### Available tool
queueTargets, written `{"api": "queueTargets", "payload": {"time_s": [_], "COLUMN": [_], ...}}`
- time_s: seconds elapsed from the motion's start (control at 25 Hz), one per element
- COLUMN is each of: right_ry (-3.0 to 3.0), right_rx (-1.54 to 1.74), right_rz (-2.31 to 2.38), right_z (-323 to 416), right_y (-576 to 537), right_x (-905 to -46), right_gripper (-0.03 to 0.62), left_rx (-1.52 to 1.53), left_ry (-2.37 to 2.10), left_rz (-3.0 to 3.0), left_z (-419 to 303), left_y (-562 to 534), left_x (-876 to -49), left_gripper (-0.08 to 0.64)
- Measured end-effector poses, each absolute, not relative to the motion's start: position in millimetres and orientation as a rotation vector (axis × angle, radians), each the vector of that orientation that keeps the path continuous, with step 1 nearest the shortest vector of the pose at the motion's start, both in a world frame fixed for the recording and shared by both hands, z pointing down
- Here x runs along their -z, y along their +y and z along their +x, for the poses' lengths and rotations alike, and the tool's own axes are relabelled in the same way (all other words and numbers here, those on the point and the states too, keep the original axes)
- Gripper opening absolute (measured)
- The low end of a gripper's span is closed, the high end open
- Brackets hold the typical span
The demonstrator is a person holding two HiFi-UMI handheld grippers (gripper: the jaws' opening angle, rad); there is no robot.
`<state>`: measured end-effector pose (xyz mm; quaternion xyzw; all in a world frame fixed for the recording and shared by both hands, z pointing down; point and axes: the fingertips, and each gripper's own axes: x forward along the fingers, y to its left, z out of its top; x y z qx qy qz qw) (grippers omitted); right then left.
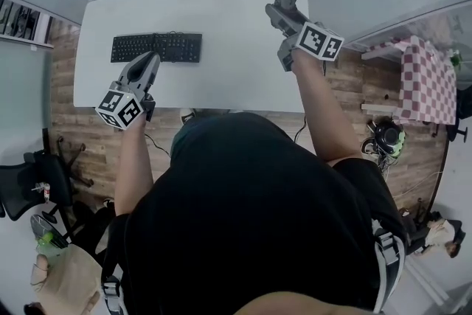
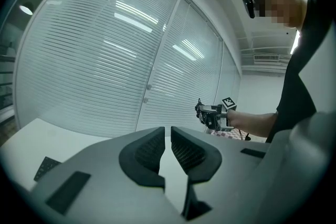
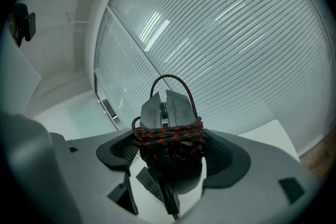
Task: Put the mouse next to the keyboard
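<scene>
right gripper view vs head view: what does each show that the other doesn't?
Only the right gripper view: red-and-black cable wound round the mouse, jaws shut on it. Only the head view: left gripper by the keyboard, the person's body. Both: right gripper, mouse, white table; the keyboard is just a sliver in the gripper view.
</scene>
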<state>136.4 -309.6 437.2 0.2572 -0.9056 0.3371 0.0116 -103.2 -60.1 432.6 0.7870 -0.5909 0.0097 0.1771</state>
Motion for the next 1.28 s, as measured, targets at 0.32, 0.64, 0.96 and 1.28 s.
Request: {"api": "queueTargets", "payload": {"time_s": [0.32,0.64,0.96,1.28], "right_ry": [-2.82,-2.814,-2.8,-2.781], "right_rx": [-1.057,-1.041,-1.04,-1.043], "right_rz": [0.821,0.871,0.923,0.972], "right_z": [139.5,117.2,97.0,80.2], "right_y": [-308.5,-294.9,-291.2,-293.2], "right_x": [-439.3,-434.1,-433.6,-435.2], "right_gripper": [0.407,0.407,0.407,0.407], "left_rx": [-0.027,-0.014,-0.01,-0.021], "left_ry": [-1.674,-1.642,-1.611,-1.56], "left_rz": [2.222,2.265,2.28,2.314], "left_z": [-109.7,-139.4,-172.6,-196.8], "left_y": [-61.1,-59.3,-63.1,-79.4], "left_x": [-432.6,-427.3,-428.9,-431.5], "left_gripper": [0.051,0.052,0.051,0.052]}}
